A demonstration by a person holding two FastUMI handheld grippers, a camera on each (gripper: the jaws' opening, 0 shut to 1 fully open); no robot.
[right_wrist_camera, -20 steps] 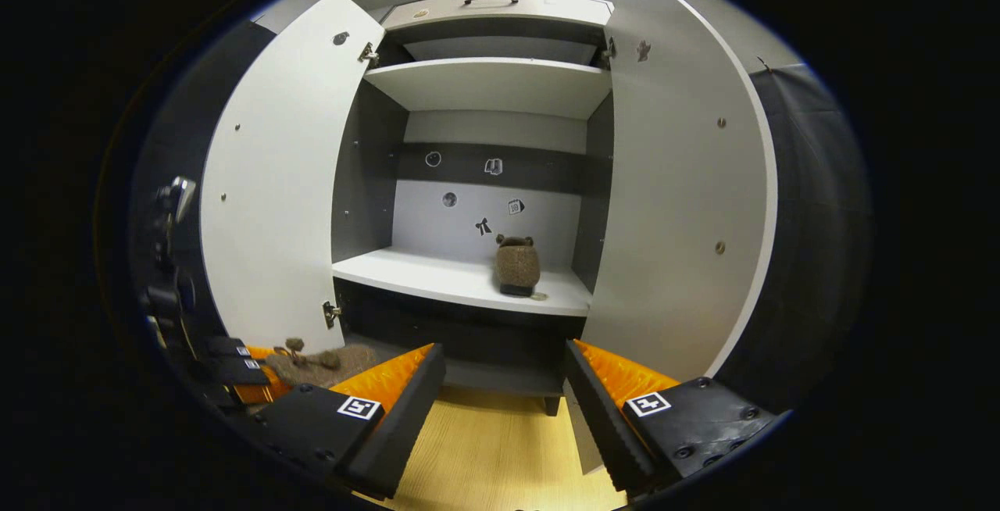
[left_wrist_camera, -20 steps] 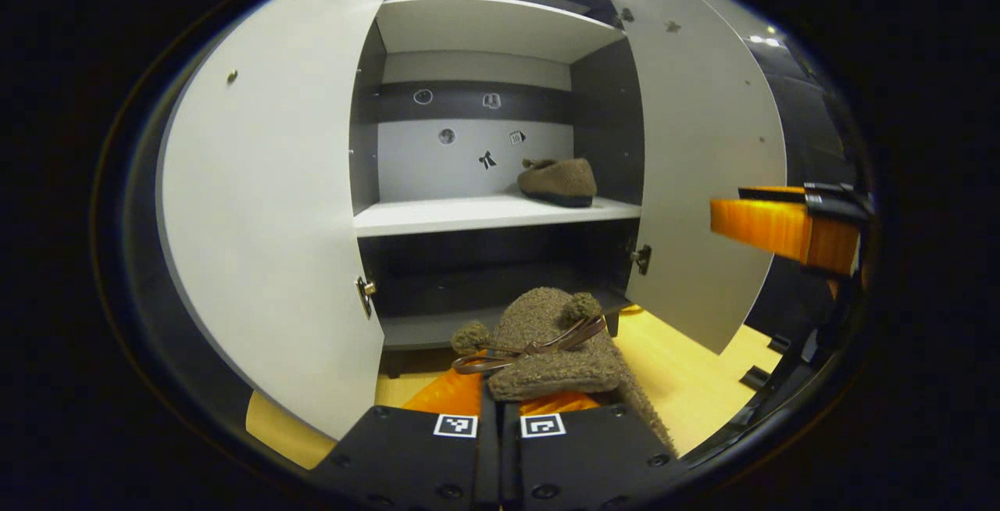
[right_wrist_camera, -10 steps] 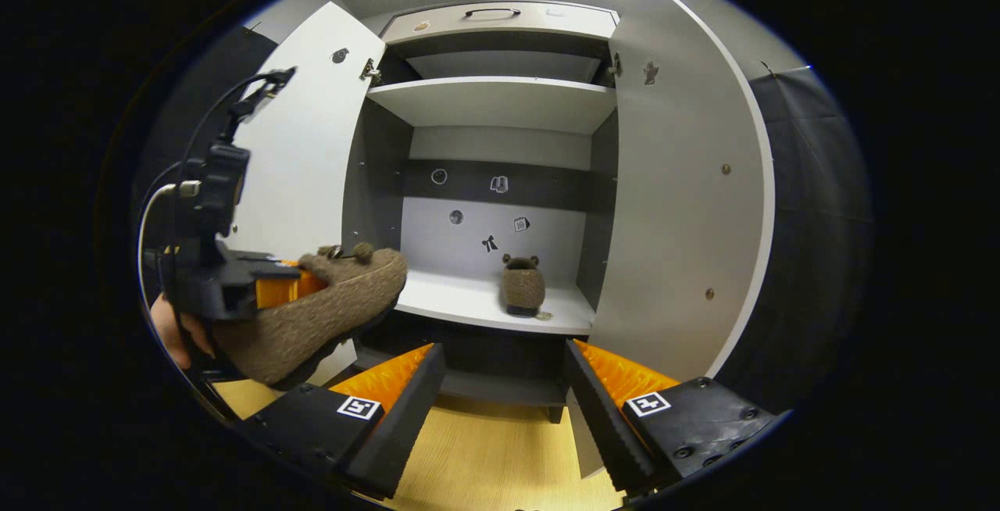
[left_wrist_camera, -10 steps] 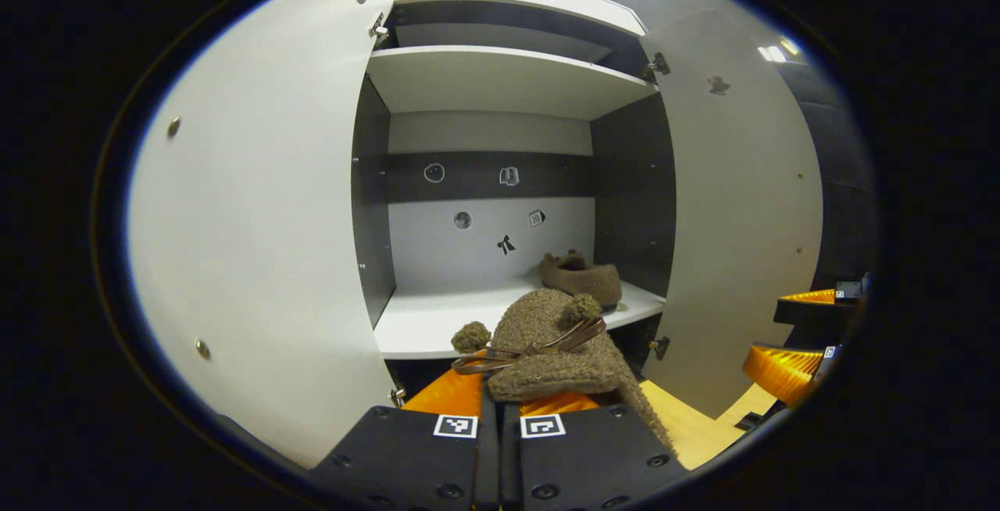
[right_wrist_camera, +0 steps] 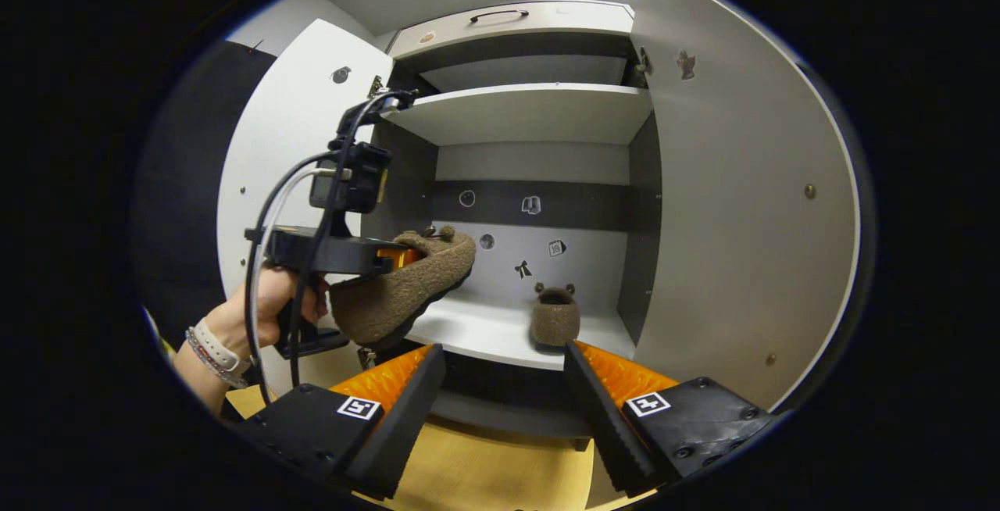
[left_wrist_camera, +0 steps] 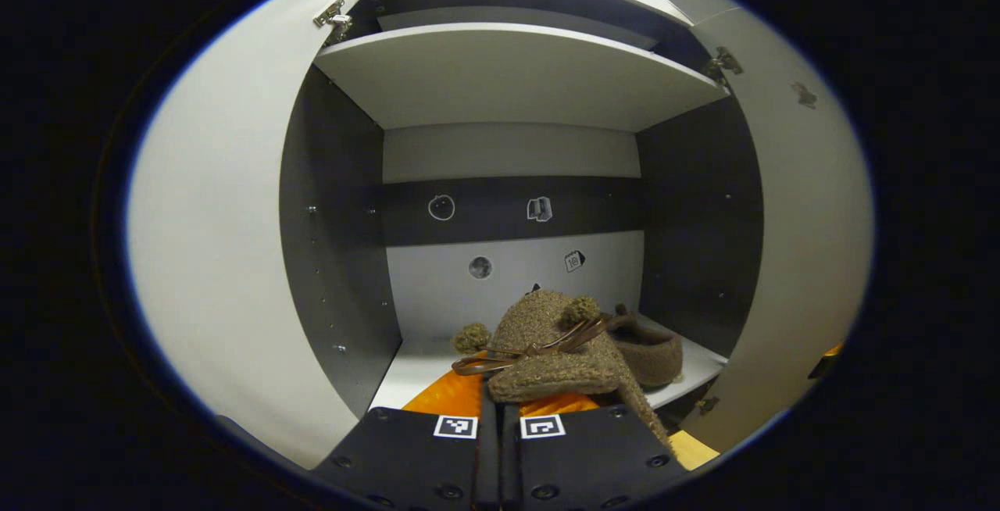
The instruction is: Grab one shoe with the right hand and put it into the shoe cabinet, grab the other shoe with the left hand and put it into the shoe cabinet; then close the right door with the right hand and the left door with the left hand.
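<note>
On the left, the cabinet's left door (right_wrist_camera: 289,175) stands wide open, and in front of it a hand (right_wrist_camera: 269,304) holds the left gripper (left_wrist_camera: 500,398), whose fingers are clamped tight on a fuzzy brown shoe (right_wrist_camera: 398,292) with a bow and pompoms, carried in the air just above the front edge of the white middle shelf (right_wrist_camera: 484,331). Further right, the other shoe (right_wrist_camera: 555,316) sits on that shelf near the dark right wall, toe pointing inward. The right gripper (right_wrist_camera: 504,394) hangs back before the cabinet, fingers spread wide with nothing between them. On the far right, the right door (right_wrist_camera: 742,206) is open too.
</note>
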